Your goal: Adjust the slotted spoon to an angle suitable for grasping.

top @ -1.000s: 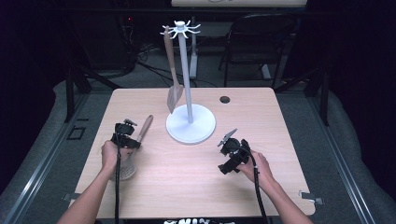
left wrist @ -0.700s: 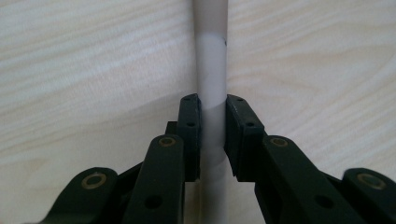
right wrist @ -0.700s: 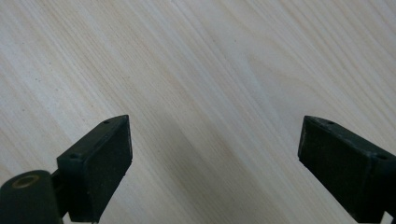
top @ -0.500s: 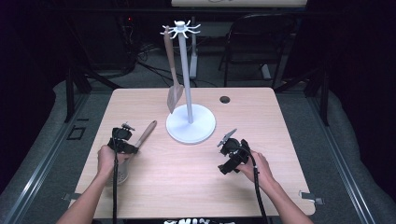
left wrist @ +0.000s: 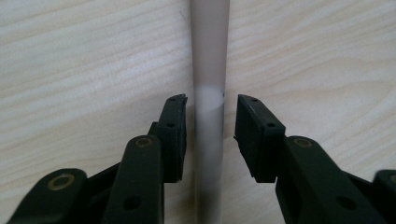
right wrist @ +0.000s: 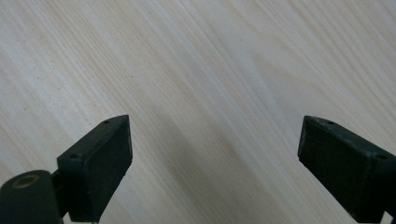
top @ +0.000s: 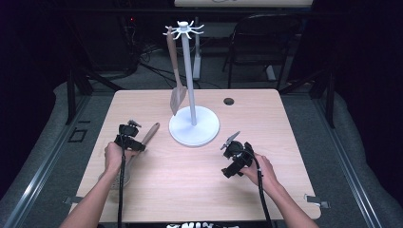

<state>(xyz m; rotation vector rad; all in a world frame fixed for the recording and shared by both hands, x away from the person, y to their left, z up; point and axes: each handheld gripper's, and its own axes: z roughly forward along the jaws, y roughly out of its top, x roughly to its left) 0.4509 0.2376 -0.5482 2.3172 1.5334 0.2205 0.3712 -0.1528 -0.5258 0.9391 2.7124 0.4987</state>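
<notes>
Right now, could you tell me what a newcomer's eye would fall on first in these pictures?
First the tall white utensil stand at the middle of the pale wooden table, with a brown spatula hanging from its hooked top. Next the left gripper, its jaws just opened, straddling the wooden handle of a utensil lying on the table at the left. The right gripper hangs wide open over bare wood.

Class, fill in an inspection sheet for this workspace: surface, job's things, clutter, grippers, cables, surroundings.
Surface: pale wood table, flat.
Job's things: utensil handle lying between the left gripper's pads; white rack upright, a spatula hanging from it.
Clutter: small dark disc near the far edge.
Grippers: left gripper jaws have just been opening, gaps either side of the handle; right gripper open wide over bare wood.
Cables: one trailing from each gripper along the forearms.
Surroundings: dark floor, chair behind.
</notes>
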